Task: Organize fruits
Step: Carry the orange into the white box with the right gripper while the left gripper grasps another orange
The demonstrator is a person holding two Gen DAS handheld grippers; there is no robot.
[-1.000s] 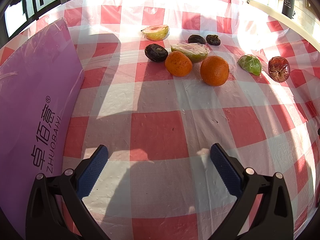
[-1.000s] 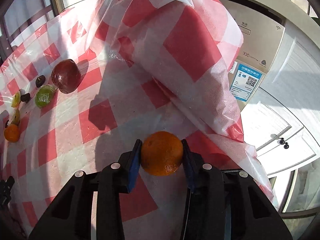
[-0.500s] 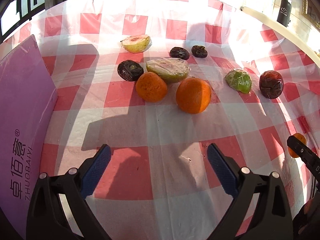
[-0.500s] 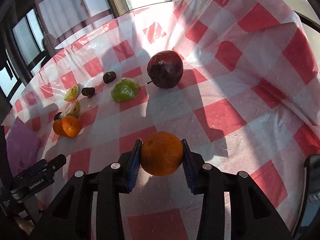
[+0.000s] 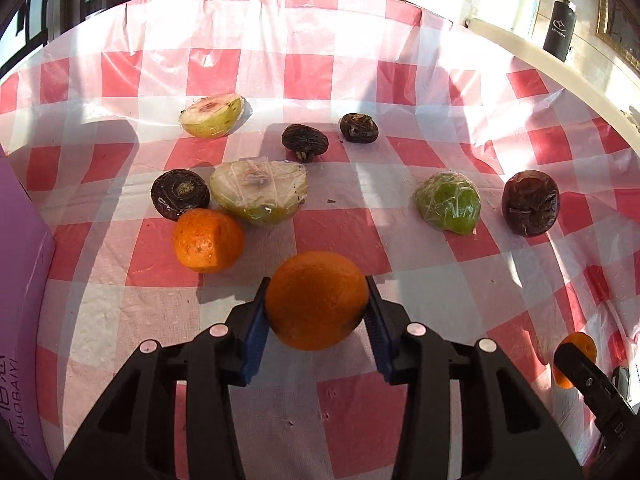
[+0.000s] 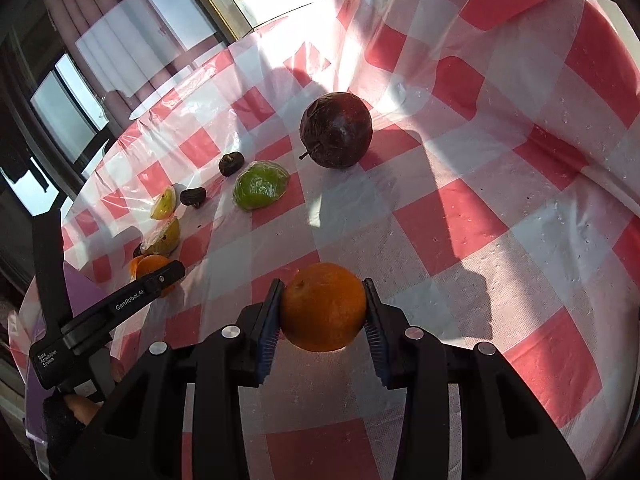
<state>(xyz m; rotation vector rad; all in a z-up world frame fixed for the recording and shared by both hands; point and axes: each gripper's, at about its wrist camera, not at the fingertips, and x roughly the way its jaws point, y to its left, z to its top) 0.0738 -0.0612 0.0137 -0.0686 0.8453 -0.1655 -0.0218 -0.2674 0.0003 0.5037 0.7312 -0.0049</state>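
Note:
My left gripper (image 5: 316,316) is shut on an orange (image 5: 316,300) low over the red-checked tablecloth (image 5: 340,236). A second orange (image 5: 208,246) lies just left of it. Beyond lie two wrapped pale fruit halves (image 5: 260,192) (image 5: 212,114), a wrapped green piece (image 5: 448,202), three small dark fruits (image 5: 180,194) and a dark red fruit (image 5: 530,202). My right gripper (image 6: 322,316) is shut on another orange (image 6: 323,306), which also shows at the right edge of the left wrist view (image 5: 576,350). The dark red fruit (image 6: 336,130) is ahead of it.
A purple board (image 5: 20,320) lies along the table's left edge. A black bottle (image 5: 558,28) stands on a ledge beyond the far right. The left gripper's body (image 6: 108,312) crosses the left of the right wrist view.
My left gripper moved forward and closed on the nearer orange, having been open. My right gripper, still holding its orange, swung from the cloth's draped edge toward the fruits.

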